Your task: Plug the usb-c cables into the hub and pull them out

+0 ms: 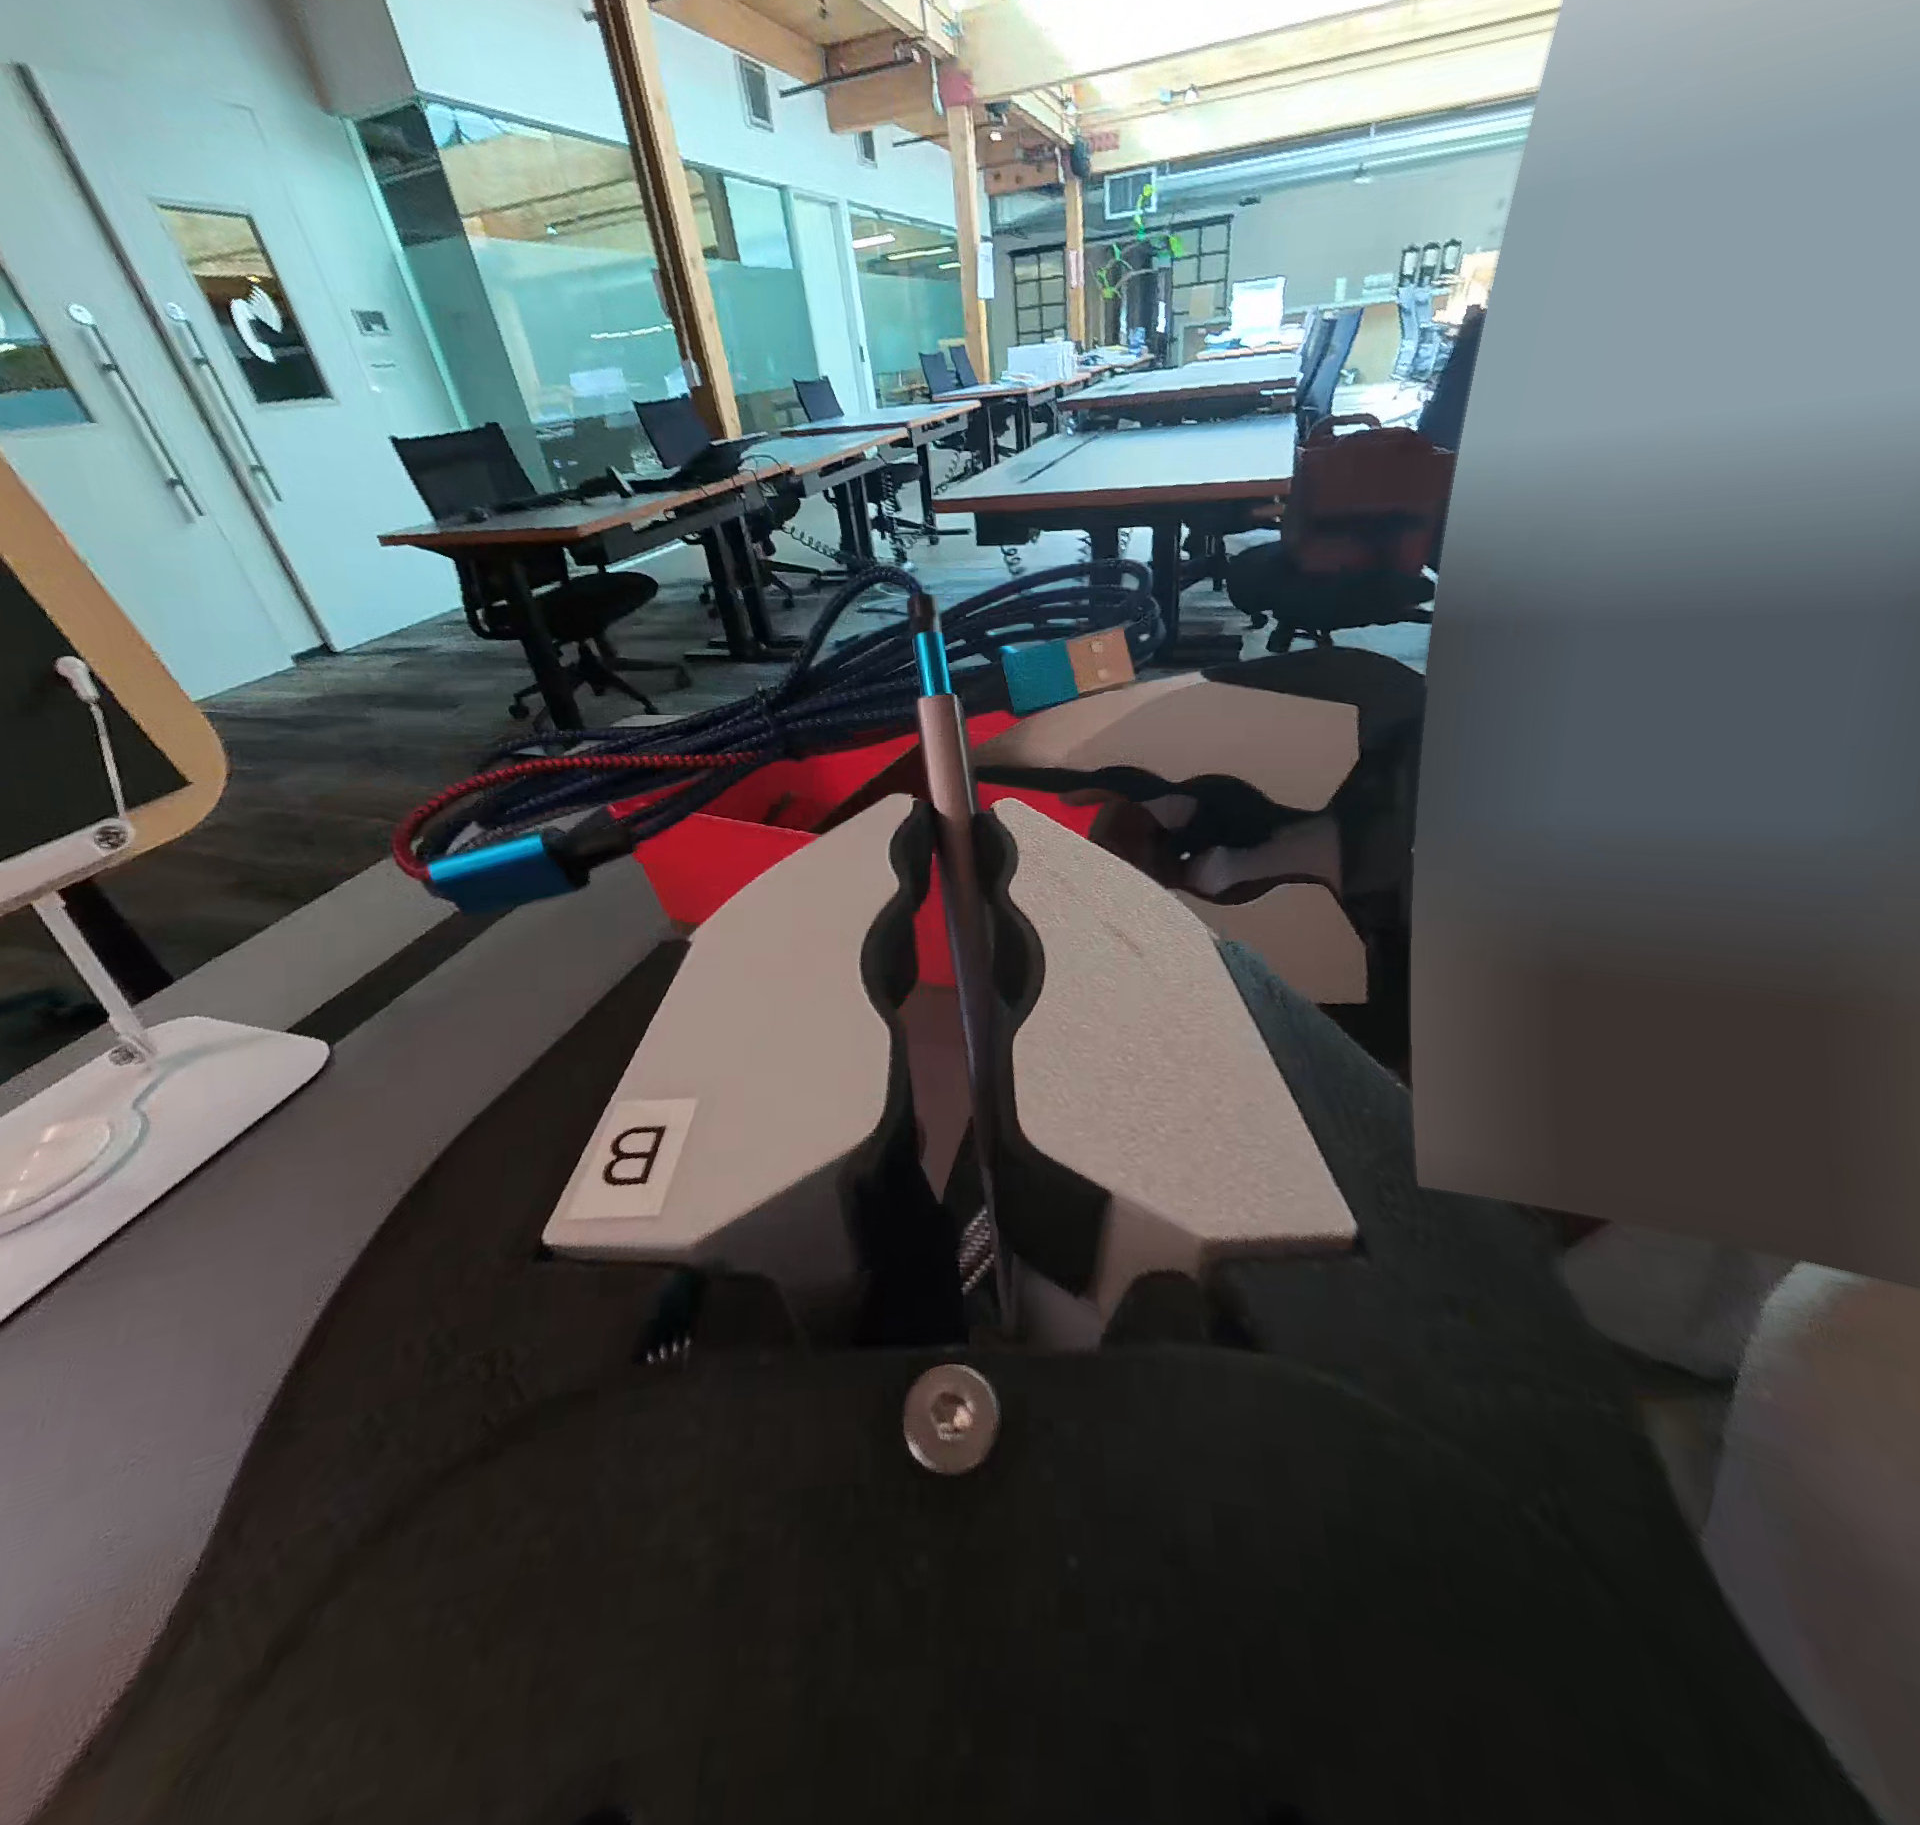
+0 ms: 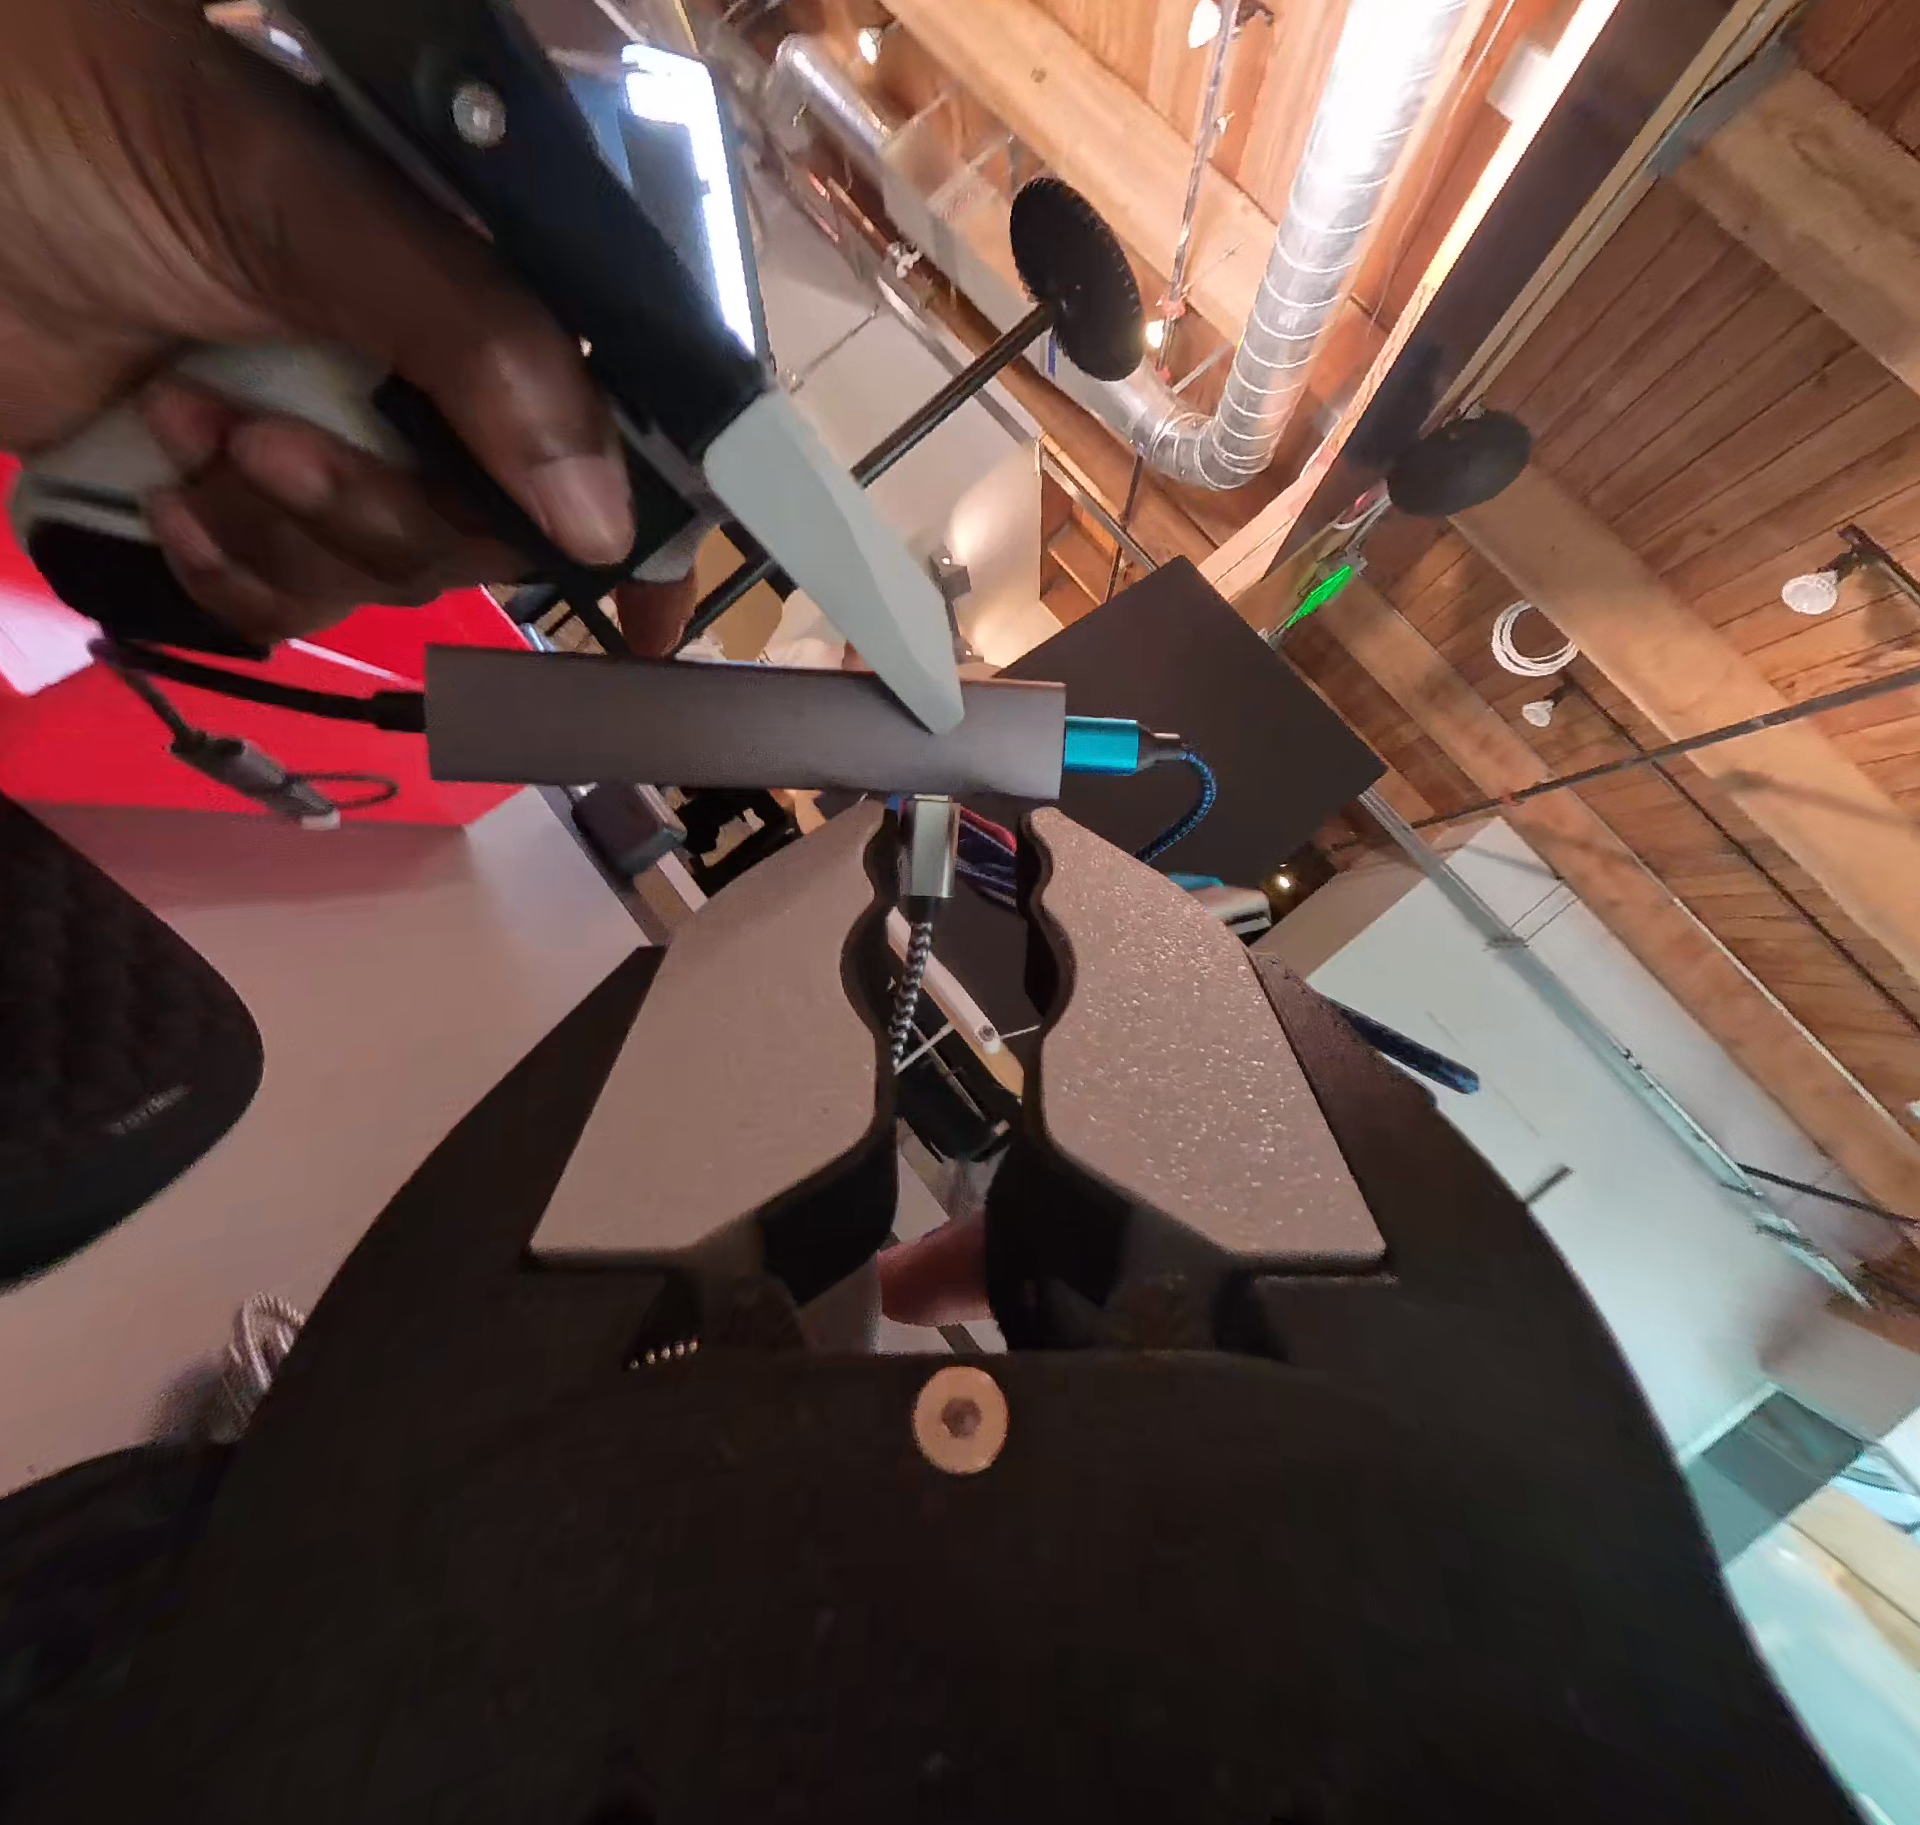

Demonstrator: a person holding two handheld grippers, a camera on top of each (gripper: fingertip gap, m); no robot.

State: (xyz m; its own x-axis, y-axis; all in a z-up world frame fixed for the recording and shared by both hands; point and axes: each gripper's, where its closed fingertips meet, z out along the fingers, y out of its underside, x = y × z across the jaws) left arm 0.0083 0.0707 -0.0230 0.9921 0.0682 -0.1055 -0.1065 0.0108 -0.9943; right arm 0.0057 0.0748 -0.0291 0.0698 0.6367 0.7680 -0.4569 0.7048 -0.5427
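Observation:
My left gripper is shut on the thin grey hub, seen edge-on and held up off the table. A blue connector sits in the hub's far end, its dark braided cable running to a bundle. In the right wrist view the hub lies crosswise with one left finger over it and the blue connector at its right end. My right gripper is open. A silver connector on a black-and-white braided cable stands between its jaws, up against the hub's side.
A red box sits behind the hub, with loose blue plugs on the cable bundle. A white stand is on the grey table at left. A black mesh object lies nearby. A person's hand holds the left gripper.

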